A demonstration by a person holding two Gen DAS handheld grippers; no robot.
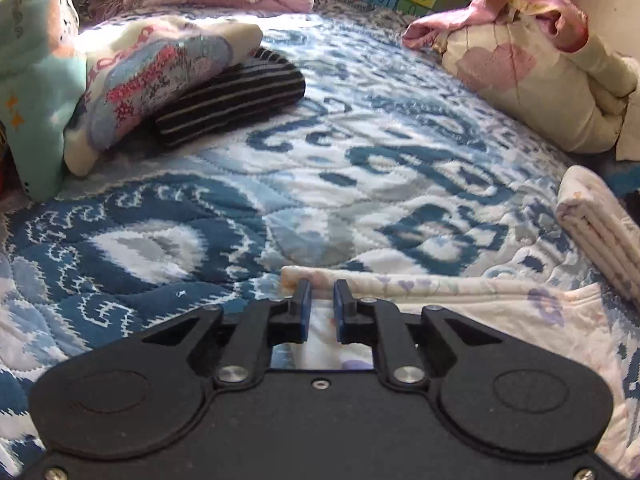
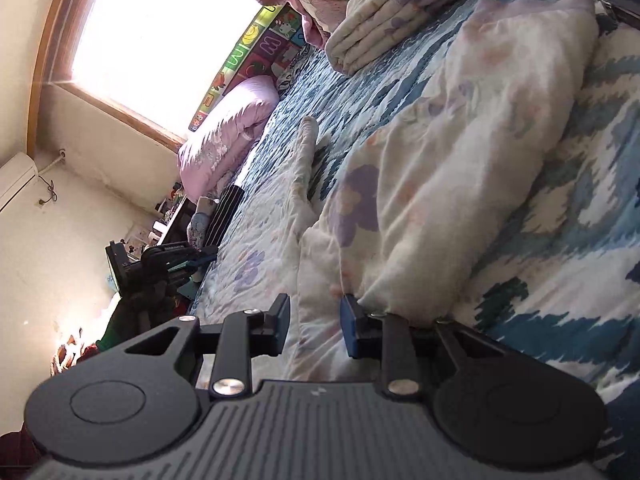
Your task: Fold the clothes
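Near the bed's (image 1: 328, 128) front edge, your left claw (image 1: 321, 292) pinches narrow on the floral garment's (image 1: 460, 300) rolled hem, which runs rightward. Your right claw (image 2: 314, 320) grips a fold (image 2: 320, 280) of it, half-closed.

The garment (image 1: 460, 312) runs under the left gripper (image 1: 321, 292) body, so the held part is hidden, and its right side leaves the frame. In the right wrist view, the folded stack (image 2: 384, 24) is cut by the top edge. The other gripper (image 2: 168, 260) there is dark, jaws unreadable.
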